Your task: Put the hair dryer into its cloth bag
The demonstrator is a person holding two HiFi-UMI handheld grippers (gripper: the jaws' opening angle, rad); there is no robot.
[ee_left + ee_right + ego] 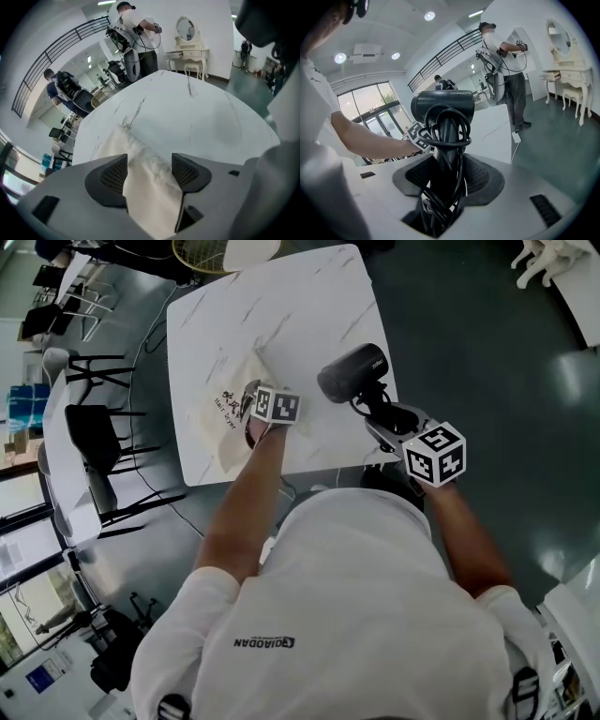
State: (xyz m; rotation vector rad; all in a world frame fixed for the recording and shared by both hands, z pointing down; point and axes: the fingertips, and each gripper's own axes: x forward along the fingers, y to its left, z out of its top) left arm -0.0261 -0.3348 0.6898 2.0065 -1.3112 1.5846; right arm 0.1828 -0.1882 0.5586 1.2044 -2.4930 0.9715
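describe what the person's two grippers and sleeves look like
Both the left gripper and the right gripper have light grey plastic bodies, with dark, grid-textured pads on the jaws. Each carries a cube of black-and-white square markers. The person wears a white short-sleeved T-shirt, arms bare below the sleeves.
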